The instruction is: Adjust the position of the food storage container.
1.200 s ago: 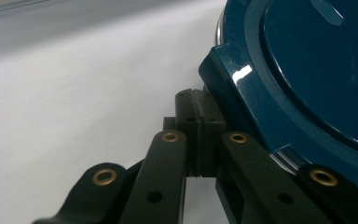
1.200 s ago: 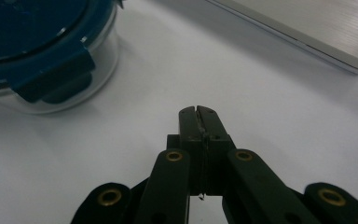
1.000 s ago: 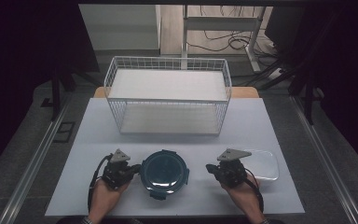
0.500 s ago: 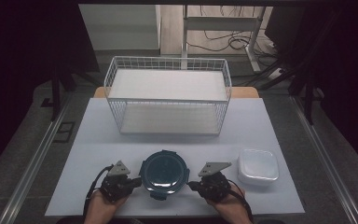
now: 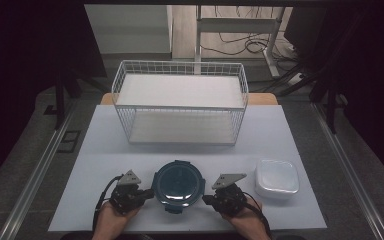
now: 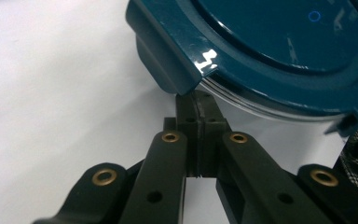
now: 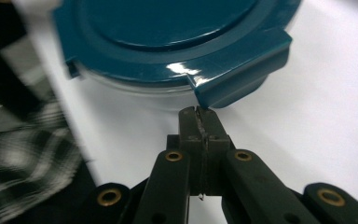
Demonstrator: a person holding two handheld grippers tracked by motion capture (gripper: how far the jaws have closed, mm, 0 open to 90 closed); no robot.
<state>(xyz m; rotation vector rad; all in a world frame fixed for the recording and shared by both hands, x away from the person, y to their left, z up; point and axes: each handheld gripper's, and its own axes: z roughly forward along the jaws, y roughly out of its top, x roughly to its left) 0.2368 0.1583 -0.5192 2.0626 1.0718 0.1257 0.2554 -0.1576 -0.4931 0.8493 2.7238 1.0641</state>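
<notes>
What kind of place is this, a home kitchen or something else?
Probably a lab or recording workspace, not a kitchen: a white table in a dark room, loose cables on the floor behind, and a white wire basket set out.

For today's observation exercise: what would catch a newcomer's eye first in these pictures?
First, the round teal-lidded container at the near edge of the white table, flanked by the left gripper and right gripper, both shut, tips pointing at its lid clips. Next, the white wire basket behind it, then the small white box off to the right.
</notes>
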